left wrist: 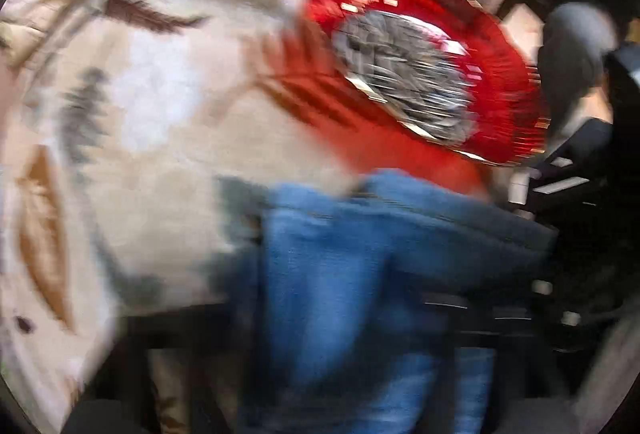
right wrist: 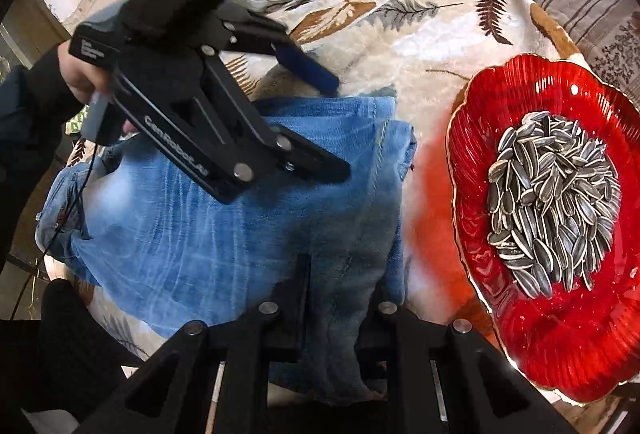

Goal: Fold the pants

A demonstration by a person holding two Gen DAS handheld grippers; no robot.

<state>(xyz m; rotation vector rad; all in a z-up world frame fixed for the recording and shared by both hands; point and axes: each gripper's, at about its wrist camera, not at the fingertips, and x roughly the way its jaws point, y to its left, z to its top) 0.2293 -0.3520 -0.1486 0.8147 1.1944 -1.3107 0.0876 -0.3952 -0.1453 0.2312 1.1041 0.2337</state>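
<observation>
Two layers of limp, heavy denim pants point(right wrist: 240, 218): your right gripper point(right wrist: 332, 318) pinched the thick edge; your left gripper point(right wrist: 340, 121) hung spread above.

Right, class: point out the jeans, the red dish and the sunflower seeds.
jeans point(right wrist: 224, 226): right wrist view, middle of the folded denim.
red dish point(right wrist: 560, 350): right wrist view, bare near rim.
sunflower seeds point(right wrist: 556, 197): right wrist view, middle of the heap.
</observation>
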